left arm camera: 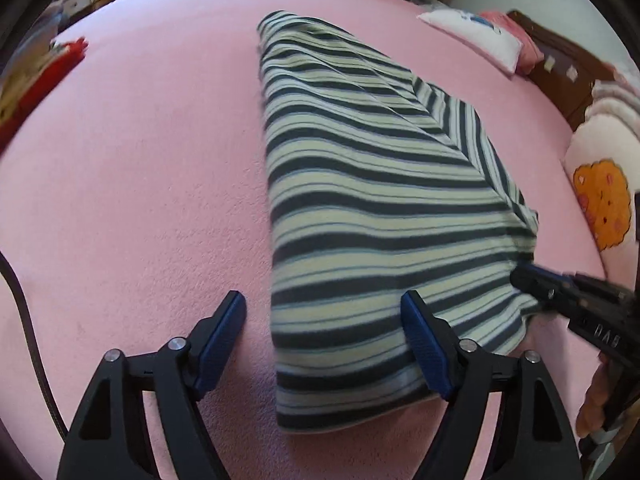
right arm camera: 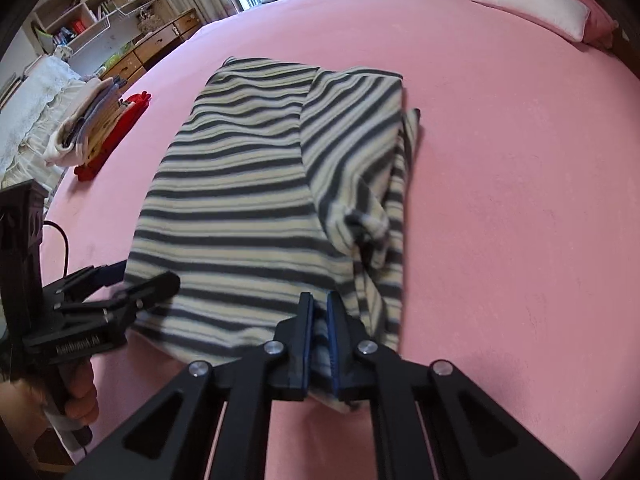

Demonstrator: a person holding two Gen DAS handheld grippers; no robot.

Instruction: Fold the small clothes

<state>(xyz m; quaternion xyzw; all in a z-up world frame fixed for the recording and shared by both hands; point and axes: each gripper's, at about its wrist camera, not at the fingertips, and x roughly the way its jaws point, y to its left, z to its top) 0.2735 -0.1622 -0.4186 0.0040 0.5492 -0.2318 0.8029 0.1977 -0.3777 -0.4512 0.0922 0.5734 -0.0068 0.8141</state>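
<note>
A dark-and-cream striped garment (left arm camera: 360,184) (right arm camera: 248,184) lies partly folded on the pink bed (left arm camera: 132,184) (right arm camera: 520,208), one sleeve side turned over onto the body. My left gripper (left arm camera: 324,312) stands open over the garment's near left corner; the cloth's edge lies between its blue pads (left arm camera: 424,344), which do not press on it. In the right wrist view that gripper (right arm camera: 136,276) shows at the near left hem. My right gripper (right arm camera: 320,302) is shut on the garment's near right hem, with striped cloth pinched between the pads. In the left wrist view it (left arm camera: 528,278) grips that corner.
A pile of folded clothes with a red item (right arm camera: 96,132) (left arm camera: 60,60) sits at the bed's left edge. A white pillow (right arm camera: 532,8) (left arm camera: 476,36) and a cookie cushion (left arm camera: 600,204) lie along the right side. Shelves and drawers (right arm camera: 120,32) stand beyond the bed. A hand (right arm camera: 76,396) holds the left gripper.
</note>
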